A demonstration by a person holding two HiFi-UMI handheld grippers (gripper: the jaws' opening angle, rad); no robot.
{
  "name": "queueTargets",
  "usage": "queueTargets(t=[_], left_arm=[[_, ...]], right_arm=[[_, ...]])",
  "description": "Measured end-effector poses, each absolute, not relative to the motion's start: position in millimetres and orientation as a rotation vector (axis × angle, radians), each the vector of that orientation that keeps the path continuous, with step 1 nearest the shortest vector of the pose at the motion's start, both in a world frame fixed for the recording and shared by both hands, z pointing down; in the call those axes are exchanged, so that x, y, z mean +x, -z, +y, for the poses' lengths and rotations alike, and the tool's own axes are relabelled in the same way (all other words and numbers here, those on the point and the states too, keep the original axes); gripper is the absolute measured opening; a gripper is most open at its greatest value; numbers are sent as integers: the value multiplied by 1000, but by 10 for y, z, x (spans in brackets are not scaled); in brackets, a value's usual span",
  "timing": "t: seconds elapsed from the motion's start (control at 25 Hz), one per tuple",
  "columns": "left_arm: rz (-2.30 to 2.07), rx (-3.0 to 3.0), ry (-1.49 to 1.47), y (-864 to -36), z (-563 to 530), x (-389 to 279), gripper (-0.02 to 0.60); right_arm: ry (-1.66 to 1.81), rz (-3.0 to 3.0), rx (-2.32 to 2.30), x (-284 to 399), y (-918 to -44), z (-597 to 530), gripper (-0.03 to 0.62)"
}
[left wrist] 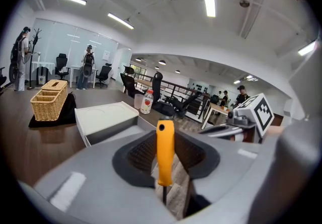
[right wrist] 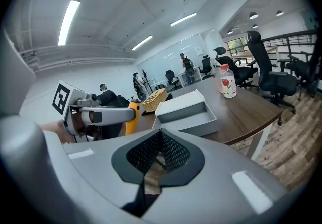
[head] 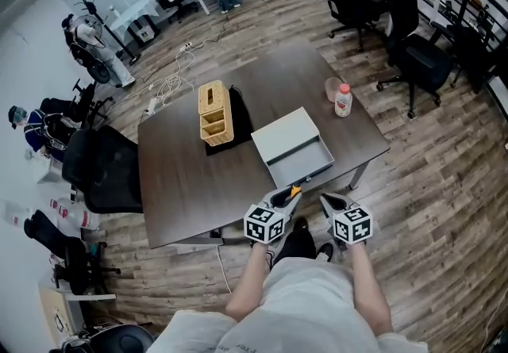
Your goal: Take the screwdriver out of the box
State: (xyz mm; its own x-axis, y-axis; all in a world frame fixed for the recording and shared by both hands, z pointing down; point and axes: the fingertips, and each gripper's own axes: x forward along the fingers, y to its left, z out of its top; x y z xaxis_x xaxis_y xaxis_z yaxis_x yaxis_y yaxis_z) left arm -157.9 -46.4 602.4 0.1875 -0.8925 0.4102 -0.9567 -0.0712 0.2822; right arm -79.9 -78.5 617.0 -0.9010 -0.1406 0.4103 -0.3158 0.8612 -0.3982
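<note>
The screwdriver [left wrist: 165, 151] has an orange handle and stands upright between the jaws of my left gripper [left wrist: 166, 167], which is shut on it. In the head view the left gripper [head: 290, 194] hangs just off the table's near edge, in front of the grey box [head: 294, 155], whose tray lies open and looks empty. The orange handle [head: 295, 191] shows at the jaw tips, clear of the box. My right gripper [head: 330, 201] hovers beside it to the right, off the table edge. In its own view the right gripper [right wrist: 160, 151] is shut with nothing held.
A wicker basket [head: 214, 112] stands on a black cloth mid-table. A bottle [head: 343, 100] and a cup [head: 332, 89] stand at the table's right side. A black chair [head: 107, 169] stands at the left edge and office chairs [head: 413, 42] at the far right.
</note>
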Motion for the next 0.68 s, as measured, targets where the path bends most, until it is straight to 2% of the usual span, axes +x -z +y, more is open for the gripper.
queueTargets(t=[0.68], left_arm=[[-1701,2004,-159,-6060,-404,-1482,164]], right_arm=[[-637,-2654,342,-730,-6190,-706,-3]])
